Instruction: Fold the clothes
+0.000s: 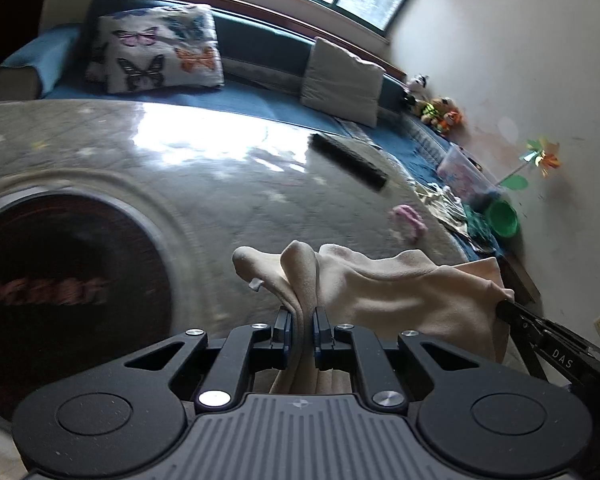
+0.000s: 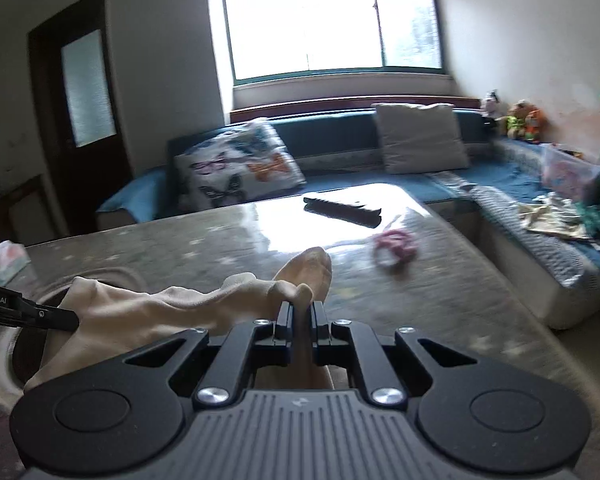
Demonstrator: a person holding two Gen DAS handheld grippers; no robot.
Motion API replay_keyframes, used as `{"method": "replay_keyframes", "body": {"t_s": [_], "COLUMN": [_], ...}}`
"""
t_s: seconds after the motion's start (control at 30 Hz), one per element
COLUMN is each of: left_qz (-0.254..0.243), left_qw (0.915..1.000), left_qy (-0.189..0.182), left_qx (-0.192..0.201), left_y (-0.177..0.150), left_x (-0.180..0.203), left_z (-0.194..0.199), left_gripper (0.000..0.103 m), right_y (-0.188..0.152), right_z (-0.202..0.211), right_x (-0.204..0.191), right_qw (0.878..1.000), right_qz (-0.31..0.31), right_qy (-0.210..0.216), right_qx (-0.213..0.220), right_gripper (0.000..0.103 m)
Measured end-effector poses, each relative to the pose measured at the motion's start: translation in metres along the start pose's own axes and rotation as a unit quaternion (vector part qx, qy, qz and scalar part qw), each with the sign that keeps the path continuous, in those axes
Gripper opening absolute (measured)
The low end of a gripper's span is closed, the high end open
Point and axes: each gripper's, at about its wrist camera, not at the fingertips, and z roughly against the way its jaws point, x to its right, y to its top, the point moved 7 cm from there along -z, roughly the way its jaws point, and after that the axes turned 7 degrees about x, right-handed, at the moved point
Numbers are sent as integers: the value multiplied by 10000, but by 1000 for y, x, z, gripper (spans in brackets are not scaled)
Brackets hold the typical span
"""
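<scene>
- Above the grey patterned table [image 1: 228, 184], I hold a cream garment [image 1: 400, 284] stretched between my two grippers, clear of the surface.
- My left gripper [image 1: 302, 322] is clamped on a bunched fold of the cloth; the fabric runs between the pads and down under the tool.
- My right gripper [image 2: 301, 322] is pinched tight on another fold, with a peak of cloth standing up beyond its tips.
- In the left wrist view the right gripper's tip bites the garment's far right edge.
- A black comb-like bar [image 2: 342, 211] and a pink scrunchie [image 2: 394, 246] lie on the table beyond, well apart from the garment.
- A blue sofa [image 2: 340, 136] with a butterfly cushion [image 2: 236, 168] stands behind the table.
</scene>
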Motion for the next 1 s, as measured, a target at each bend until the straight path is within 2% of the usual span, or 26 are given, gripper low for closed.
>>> {"method": "replay_keyframes", "body": {"t_s": [0.17,0.33,0.57,0.6,0.63,0.73,0.8,0.87,0.93,1.0], "left_qz": [-163,-321,-514,-527,-550,-645,-709,-850,-1009,-1174], "left_qw": [9997,9992,9977,9975,9973,9967,9962,9952,9936,9919], "left_qy": [-138,-147,237,286,355,432,439,414,420,408], "left_qx": [-101,-203,-387,-374,-340,-239,-233,-249,-269,-263], "left_y": [6,5,-9,-8,-6,-3,-3,-7,-12,-18], "left_x": [30,44,32,30,28,27,29,34,38,41], "left_z": [-33,-58,-75,-75,-74,-71,-71,-71,-71,-69], "left_gripper": [11,11,19,24,34,45,53,53,59,65], "right_y": [3,-2,-29,-33,-36,-34,-32,-32,-33,-37], "right_z": [-7,-18,-43,-45,-45,-42,-41,-43,-46,-47], "right_x": [34,63,93,96,98,96,90,81,66,53], "right_qw": [9993,9979,9940,9932,9924,9928,9944,9958,9970,9976], "right_qz": [-2,-97,-332,-328,-315,-268,-262,-273,-254,-235], "right_qy": [-361,-642,-932,-988,-1057,-1078,-938,-773,-570,-426], "right_qx": [-32,-86,-462,-522,-545,-455,-402,-407,-455,-498], "right_gripper": [7,7,9,10,11,11,11,12,14,21]}}
